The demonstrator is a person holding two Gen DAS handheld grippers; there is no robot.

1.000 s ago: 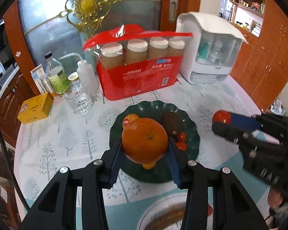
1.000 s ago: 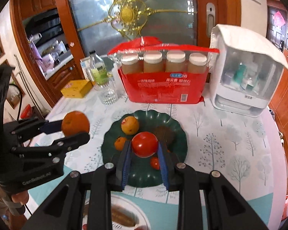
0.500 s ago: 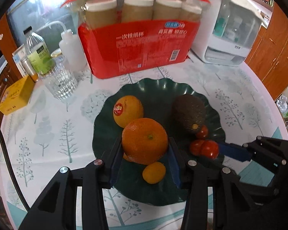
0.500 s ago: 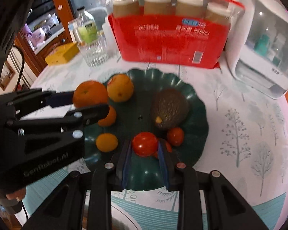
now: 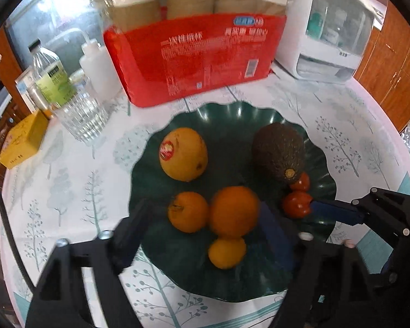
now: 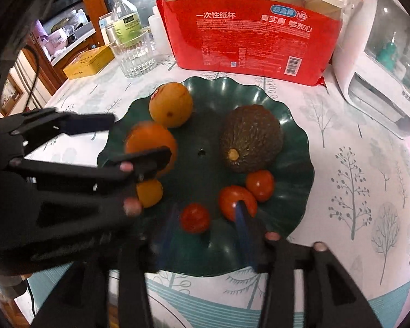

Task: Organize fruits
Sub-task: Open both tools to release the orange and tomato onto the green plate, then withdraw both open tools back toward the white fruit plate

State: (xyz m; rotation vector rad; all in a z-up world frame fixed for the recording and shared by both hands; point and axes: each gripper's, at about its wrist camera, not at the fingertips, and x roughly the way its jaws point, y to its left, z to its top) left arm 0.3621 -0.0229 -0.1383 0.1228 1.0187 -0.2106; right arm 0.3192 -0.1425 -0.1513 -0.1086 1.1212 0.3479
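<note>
Now both jaws just opened: left gripper (image 5: pixel 205 218) frees the firm, roll-prone orange (image 5: pixel 233 211); right gripper (image 6: pixel 205 218) frees the soft tomato (image 6: pixel 195 217), which wants a gentle grip across its middle.

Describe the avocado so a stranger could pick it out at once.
Find the red pack of paper cups at the back of the table; the dark green plate lies just in front. The avocado sits on the plate's right half: the only dark, rough-skinned fruit there, larger than the tomatoes beside it.
</note>
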